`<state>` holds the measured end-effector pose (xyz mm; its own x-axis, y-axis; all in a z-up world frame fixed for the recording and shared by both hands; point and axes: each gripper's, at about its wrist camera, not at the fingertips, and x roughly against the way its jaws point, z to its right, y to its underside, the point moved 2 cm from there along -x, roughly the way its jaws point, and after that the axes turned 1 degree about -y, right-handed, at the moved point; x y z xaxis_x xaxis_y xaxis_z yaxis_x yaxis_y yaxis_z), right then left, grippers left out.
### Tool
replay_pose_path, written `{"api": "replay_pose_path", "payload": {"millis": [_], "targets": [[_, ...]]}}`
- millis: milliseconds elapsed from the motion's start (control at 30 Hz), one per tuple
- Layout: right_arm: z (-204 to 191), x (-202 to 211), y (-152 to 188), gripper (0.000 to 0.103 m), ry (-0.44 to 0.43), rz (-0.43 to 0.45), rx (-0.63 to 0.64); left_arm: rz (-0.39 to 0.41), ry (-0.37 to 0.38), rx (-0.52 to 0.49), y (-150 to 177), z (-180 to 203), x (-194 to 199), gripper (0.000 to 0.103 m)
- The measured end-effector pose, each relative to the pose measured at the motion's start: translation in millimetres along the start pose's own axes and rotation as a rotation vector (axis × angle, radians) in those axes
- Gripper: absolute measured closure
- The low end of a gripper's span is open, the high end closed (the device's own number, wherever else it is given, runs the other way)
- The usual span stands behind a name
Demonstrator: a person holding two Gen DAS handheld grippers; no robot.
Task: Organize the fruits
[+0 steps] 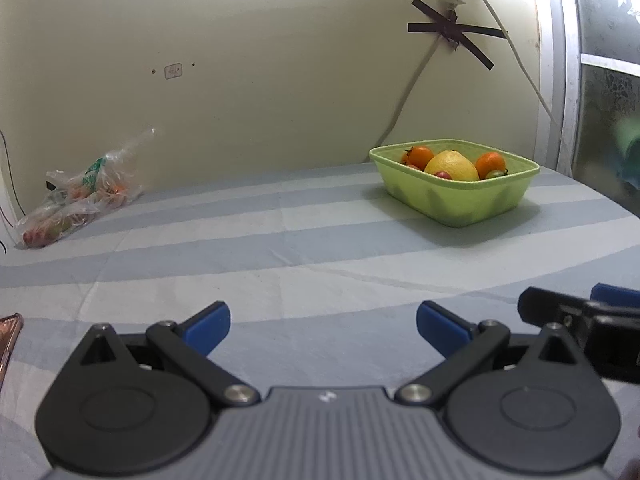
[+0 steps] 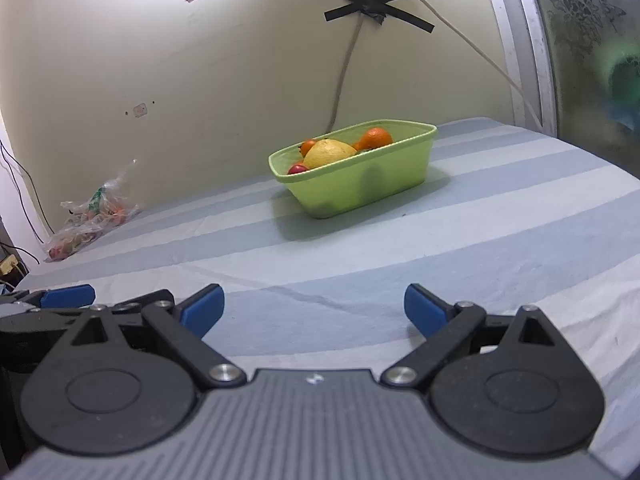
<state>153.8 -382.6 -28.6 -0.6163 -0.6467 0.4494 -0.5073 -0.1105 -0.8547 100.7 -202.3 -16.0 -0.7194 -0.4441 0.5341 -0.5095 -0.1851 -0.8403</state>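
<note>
**Both grippers empty and spread; fruit in the green tub**

We log the left gripper (image 1: 323, 326) with its jaws spread wide, blue pads (image 1: 208, 326) well apart, nothing between them but striped cloth. The right gripper (image 2: 314, 312) reads the same: jaws released, blue fingertips (image 2: 424, 312) apart, nothing held. The two tools sit side by side; in the left wrist view we see the right gripper's black linkage and a blue tip at the lower right edge, and in the right wrist view the left one's blue tip shows at the lower left.

Under both lies the bedsheet (image 1: 304, 240), pale blue and white in broad bands, a crease running across it ahead of the jaws.

Further out, well apart from either gripper, stands the green basket (image 1: 460, 200) on the sheet near the wall. In it we count a yellow lemon (image 1: 452, 166) in the middle, an orange fruit (image 1: 420, 157) to one side of it and another orange fruit (image 1: 489, 164) to the other, plus small red tomatoes (image 1: 442, 175) at the lemon's foot.

Off to the far left, against the wall, a clear plastic bag (image 1: 80, 196) lies slumped, with reddish and orange pieces inside; blurred, we cannot name them.

On the wall (image 1: 260, 80), black tape (image 1: 452, 34) crosses over a cable (image 1: 404, 96) that drops behind the basket.
</note>
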Motion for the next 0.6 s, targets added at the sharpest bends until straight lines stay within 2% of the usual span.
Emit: {"api": "replay_pose_path", "payload": {"millis": [200, 600], "targets": [[-5.2, 4.4, -0.5, 0.005, -0.01, 0.009, 0.003, -0.012, 0.013, 0.006, 0.1, -2.4, 1.7, 0.0], [-6.7, 9.1, 0.4, 0.005, -0.022, 0.004, -0.019, -0.028, -0.04, -0.031, 4.9, -4.4, 2.5, 0.0]]}}
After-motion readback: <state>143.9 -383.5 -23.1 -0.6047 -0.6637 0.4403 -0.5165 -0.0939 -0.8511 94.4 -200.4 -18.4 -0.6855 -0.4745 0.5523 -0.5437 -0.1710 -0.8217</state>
